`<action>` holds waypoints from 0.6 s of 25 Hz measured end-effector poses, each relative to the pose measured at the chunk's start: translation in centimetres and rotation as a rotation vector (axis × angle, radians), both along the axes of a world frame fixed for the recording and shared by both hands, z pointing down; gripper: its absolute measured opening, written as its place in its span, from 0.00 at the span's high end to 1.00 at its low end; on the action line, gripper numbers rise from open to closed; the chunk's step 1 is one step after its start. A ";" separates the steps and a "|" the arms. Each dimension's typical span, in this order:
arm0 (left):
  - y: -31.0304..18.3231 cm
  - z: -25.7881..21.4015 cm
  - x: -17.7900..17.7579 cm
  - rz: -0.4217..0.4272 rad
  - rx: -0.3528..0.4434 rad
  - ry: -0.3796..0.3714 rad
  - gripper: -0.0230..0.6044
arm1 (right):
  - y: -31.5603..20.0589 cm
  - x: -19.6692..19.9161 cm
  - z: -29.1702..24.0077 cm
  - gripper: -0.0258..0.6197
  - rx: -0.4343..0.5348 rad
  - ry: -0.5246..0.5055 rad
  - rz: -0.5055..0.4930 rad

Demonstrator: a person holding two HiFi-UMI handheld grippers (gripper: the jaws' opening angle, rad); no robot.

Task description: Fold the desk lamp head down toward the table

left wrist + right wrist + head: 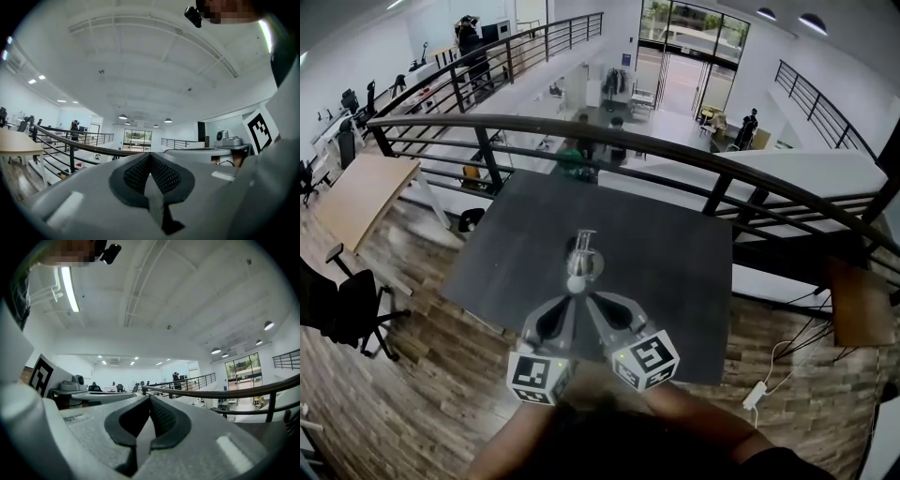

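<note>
A small silvery desk lamp (582,260) stands near the middle of the dark table (675,253), its head towards me; whether the lamp is folded I cannot tell. Both grippers hover side by side over the table's near edge, tips converging just in front of the lamp's base without touching it. My left gripper (570,300) is shut on nothing, and so is my right gripper (591,300). In the left gripper view the left gripper (150,158) looks level across the hall, and the lamp is hidden. The right gripper (150,400) likewise sees only the room.
A black railing (694,155) curves just beyond the table's far edge, with a drop to the lower floor behind it. A black office chair (347,309) and a wooden desk (361,192) stand left. A white cable with adapter (755,394) lies on the floor right.
</note>
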State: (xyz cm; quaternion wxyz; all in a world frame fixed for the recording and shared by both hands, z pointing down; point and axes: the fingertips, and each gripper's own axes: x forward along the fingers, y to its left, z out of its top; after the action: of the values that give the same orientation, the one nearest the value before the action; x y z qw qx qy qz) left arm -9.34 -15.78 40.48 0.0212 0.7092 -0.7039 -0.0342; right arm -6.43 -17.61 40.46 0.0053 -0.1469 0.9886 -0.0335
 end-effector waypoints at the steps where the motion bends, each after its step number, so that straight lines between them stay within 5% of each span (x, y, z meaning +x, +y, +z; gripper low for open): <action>1: -0.4 0.0 -0.2 0.003 -0.001 -0.001 0.96 | -0.5 -0.2 0.0 0.96 -0.002 0.001 0.004; 15: -6.0 1.1 -5.5 0.135 -0.025 0.011 0.96 | -5.7 -5.0 1.7 0.96 -0.026 0.031 0.142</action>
State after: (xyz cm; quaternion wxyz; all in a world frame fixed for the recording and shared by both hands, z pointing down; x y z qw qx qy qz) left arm -14.80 -21.81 41.58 0.0360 0.7547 -0.6545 -0.0280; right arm -11.48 -23.36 42.14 -0.0095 -0.2174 0.9751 -0.0437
